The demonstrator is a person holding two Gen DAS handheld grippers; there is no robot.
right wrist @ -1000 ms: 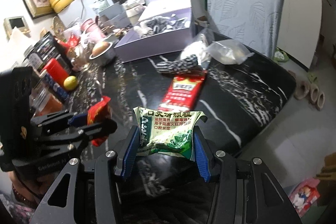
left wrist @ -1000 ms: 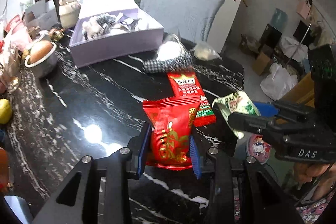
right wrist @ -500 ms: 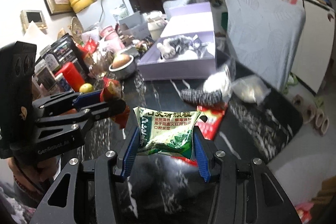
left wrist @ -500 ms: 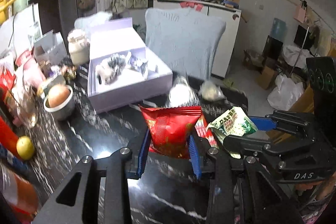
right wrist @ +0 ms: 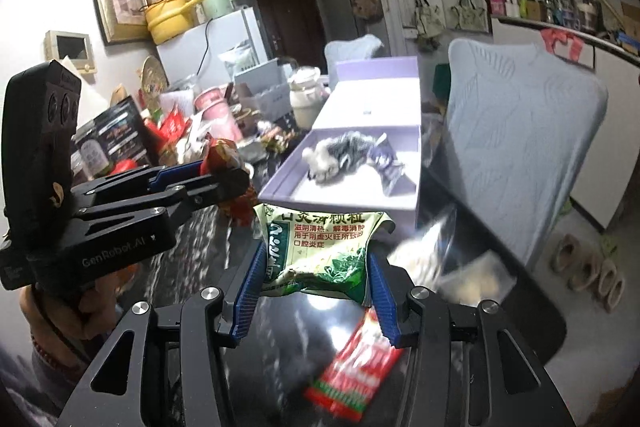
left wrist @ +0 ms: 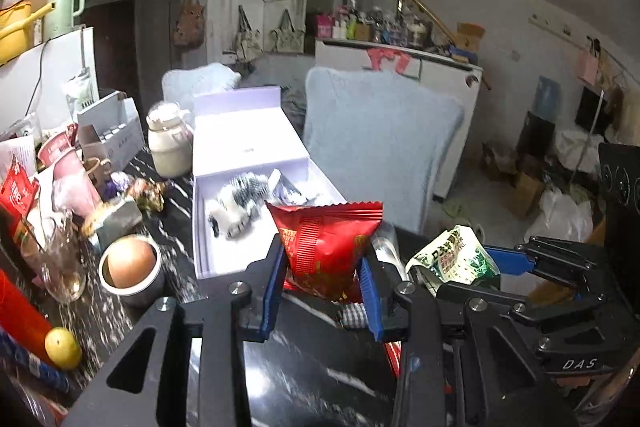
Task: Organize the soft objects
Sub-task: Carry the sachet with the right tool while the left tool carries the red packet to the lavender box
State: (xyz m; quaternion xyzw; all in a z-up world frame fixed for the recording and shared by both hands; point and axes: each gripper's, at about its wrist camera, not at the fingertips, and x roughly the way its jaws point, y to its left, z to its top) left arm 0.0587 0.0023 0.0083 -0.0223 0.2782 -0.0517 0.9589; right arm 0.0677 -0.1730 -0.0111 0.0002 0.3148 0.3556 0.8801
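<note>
left gripper (left wrist: 323,287) clamps red packet (left wrist: 326,247) between fingers; right gripper (right wrist: 314,281) clamps green packet (right wrist: 320,253) | both near lavender box (right wrist: 340,197)

Between the left gripper's (left wrist: 324,281) blue pads sits a red packet (left wrist: 324,247); the right gripper (right wrist: 316,275) pinches a green-and-white packet (right wrist: 320,251). Ahead lies a lilac box (right wrist: 360,203), on a black table (left wrist: 320,379) with white veins.

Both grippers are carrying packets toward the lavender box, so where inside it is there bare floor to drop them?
The box is bare along its near edge and near-left corner, in front of the striped sock bundle. The far half is crowded: the bundle and a dark packet fill it. The table left of the box is cluttered.
</note>
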